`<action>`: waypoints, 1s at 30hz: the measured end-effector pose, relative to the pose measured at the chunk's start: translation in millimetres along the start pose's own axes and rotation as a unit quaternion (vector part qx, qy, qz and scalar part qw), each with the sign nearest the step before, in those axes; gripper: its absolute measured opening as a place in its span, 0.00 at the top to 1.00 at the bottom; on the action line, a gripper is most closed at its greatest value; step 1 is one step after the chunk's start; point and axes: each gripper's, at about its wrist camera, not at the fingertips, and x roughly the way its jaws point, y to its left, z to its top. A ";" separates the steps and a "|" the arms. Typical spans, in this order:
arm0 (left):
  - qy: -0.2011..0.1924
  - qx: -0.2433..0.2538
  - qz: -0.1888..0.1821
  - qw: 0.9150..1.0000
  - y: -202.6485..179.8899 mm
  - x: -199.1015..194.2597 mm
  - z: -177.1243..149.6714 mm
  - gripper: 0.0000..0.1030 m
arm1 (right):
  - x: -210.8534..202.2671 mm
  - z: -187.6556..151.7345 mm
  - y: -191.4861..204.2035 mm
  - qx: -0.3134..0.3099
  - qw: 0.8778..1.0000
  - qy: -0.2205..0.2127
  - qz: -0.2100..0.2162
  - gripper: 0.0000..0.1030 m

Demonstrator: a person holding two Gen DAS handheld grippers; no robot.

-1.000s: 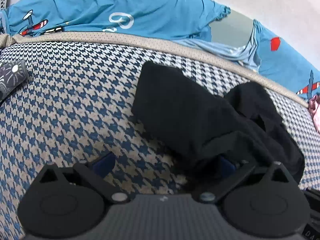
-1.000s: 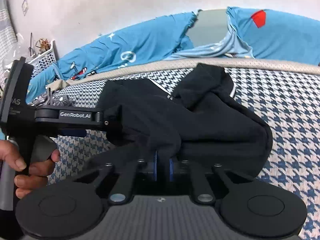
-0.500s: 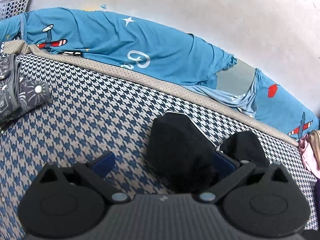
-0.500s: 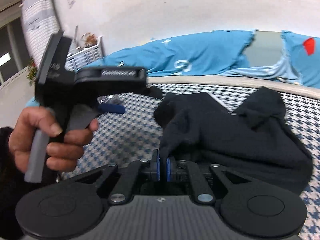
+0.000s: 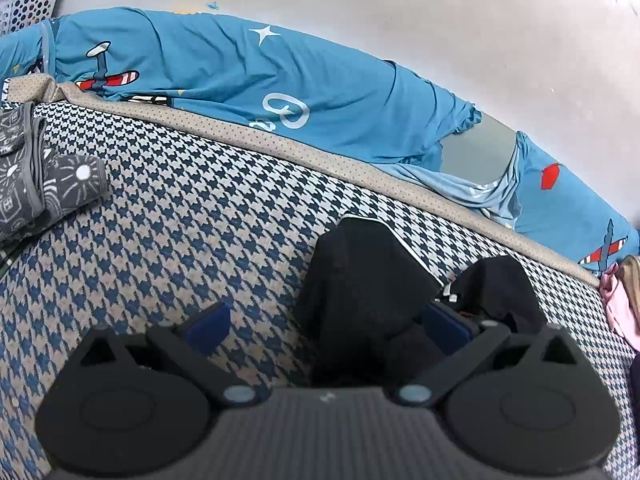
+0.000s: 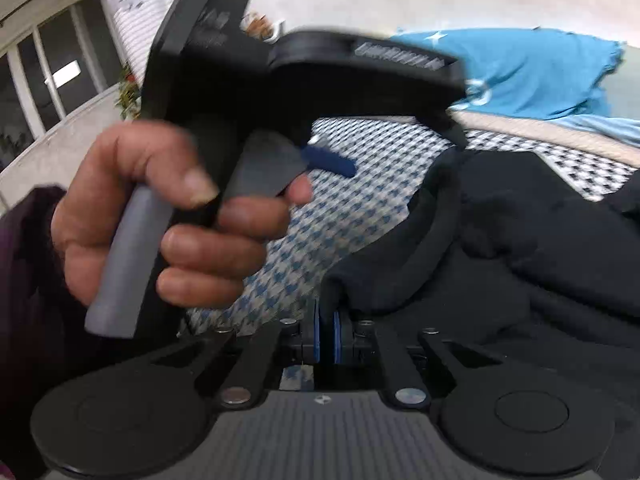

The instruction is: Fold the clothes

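A black garment (image 5: 360, 280) lies bunched on the houndstooth bed cover (image 5: 180, 220). My left gripper (image 5: 326, 326) is open, its blue pads wide apart, with a fold of the black garment between them. My right gripper (image 6: 327, 334) is shut on an edge of the black garment (image 6: 500, 240), which spreads to the right. In the right wrist view the left gripper (image 6: 360, 148), held in a hand, fills the upper left, blurred.
A folded grey patterned garment (image 5: 36, 176) lies at the left of the bed. A blue printed sheet (image 5: 260, 76) is heaped along the wall. A pink cloth (image 5: 620, 300) shows at the right edge. A white basket (image 5: 28, 0) stands far left.
Both grippers have lifted and swung left; the views tilt up toward the wall. The left gripper stays open; the right stays shut on the garment, which has risen with it.
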 end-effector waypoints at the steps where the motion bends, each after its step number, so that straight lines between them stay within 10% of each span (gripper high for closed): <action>1: 0.003 0.002 0.000 1.000 0.2 0.8 -0.3 0.00 | 3.7 -0.7 1.6 -0.003 1.000 0.004 0.004 0.92; 12: 0.034 0.025 0.019 0.999 4.7 11.8 -6.4 0.00 | 40.5 -5.7 13.8 -0.039 0.996 0.050 0.055 0.92; 30: 0.121 0.015 0.190 0.974 39.8 56.6 -29.0 0.00 | -8.5 4.6 -15.4 -0.024 1.000 0.015 0.009 0.78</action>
